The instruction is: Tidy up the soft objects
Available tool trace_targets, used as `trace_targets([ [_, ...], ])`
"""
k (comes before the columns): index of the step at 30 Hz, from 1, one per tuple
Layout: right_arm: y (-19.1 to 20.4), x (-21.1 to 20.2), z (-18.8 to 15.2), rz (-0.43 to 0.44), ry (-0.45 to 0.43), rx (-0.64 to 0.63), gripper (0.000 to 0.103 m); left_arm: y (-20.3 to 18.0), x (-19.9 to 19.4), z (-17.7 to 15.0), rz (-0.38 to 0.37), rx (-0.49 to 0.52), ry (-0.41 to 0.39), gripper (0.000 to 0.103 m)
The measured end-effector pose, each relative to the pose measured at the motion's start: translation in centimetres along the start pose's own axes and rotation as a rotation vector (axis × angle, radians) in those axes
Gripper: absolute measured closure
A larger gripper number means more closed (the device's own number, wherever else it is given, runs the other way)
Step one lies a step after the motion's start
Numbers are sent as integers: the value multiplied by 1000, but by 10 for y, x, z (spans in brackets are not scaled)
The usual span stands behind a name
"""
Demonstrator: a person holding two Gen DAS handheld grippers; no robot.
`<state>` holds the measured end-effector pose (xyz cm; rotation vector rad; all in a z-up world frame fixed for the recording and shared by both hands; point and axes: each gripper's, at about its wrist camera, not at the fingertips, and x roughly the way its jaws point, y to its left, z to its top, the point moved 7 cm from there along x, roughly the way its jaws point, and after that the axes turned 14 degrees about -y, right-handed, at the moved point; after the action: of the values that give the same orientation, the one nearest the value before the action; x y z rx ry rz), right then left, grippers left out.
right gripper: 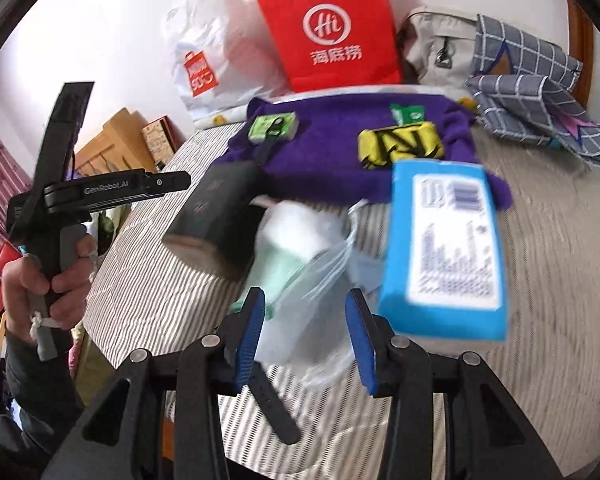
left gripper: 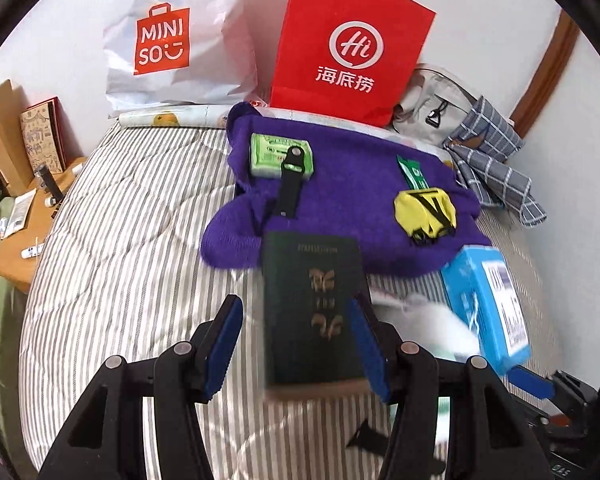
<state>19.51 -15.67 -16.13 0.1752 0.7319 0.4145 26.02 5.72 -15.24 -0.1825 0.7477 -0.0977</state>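
Left tongs: your left tongs (left gripper: pixel 296 344) are pinching the dark green booklet (left gripper: pixel 314 312) across its width, both blue pads (left gripper: pixel 366 344) against its edges. You are holding it clear above the striped bed (left gripper: pixel 132 216), probably to carry it away from the soft things.

Right tongs: your right tongs (right gripper: pixel 306 336) are standing spread, with nothing pressed between the pads. The clear bag of white and mint cloth (right gripper: pixel 296 248) is lying just beyond the tips, so you are likely lining up on it.

Blue packet: the blue packet (right gripper: pixel 444 248) is hanging just right of the right tongs and looks blurred. Whether it is touching the right pad, you cannot tell from either view.

Purple knit: the purple knit (left gripper: pixel 340 200) is lying spread at the far side of the bed. It is serving as a mat under the green tissue pack (left gripper: pixel 281 156), the black strap (left gripper: pixel 288 188), the green sachet (left gripper: pixel 412 174) and the yellow pouch (left gripper: pixel 424 212).

Bags: the red paper bag (left gripper: pixel 348 44) and the white shopping bag (left gripper: pixel 176 36) are standing against the far wall, behind the knit. They look like candidate places for sorted items.

Checked cloth: the grey checked cloth (left gripper: pixel 492 160) is lying at the far right, draped beside a pale backpack (left gripper: pixel 432 100).

Watch strap: a second black strap (right gripper: pixel 268 404) is lying on the bed under the right tongs, near you.

Progress: the sorting looks to be in its early stages, since most items are lying loose.
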Motion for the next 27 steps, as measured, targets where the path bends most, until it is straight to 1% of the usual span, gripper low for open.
trace_targets([
  [2,5,6,-6,-9,-1,-6,61,0,-8,-7,8,9,0,50],
  [4,5,14,-11,-38,16,-20,62,0,-16,-12,10,18,-3,50],
  [5,5,19,-15,-58,31,-33,70,1,-20,-15,13,21,-5,50],
  [6,5,23,-17,-59,41,-41,86,3,-24,-18,18,21,-7,50],
  [7,5,25,-19,-46,52,-39,93,4,-28,-20,20,21,-8,50],
  [9,4,24,-20,-40,51,-32,96,6,-34,-26,24,20,-7,50],
  [11,5,15,-16,-56,20,-47,97,6,-38,-29,29,22,-9,50],
  [14,8,-1,-11,-49,-14,-55,98,7,-44,-35,30,15,-11,50],
  [19,12,-35,-7,21,-54,-25,98,4,-50,-43,27,-5,-13,50],
  [22,12,-49,-8,64,-64,5,98,0,-51,-48,24,-7,-9,50],
  [24,9,-52,-12,48,-65,-4,98,-4,-52,-52,22,-2,-6,50],
  [27,-4,-50,-24,3,-41,-1,98,-9,-53,-58,18,3,-2,50],
])
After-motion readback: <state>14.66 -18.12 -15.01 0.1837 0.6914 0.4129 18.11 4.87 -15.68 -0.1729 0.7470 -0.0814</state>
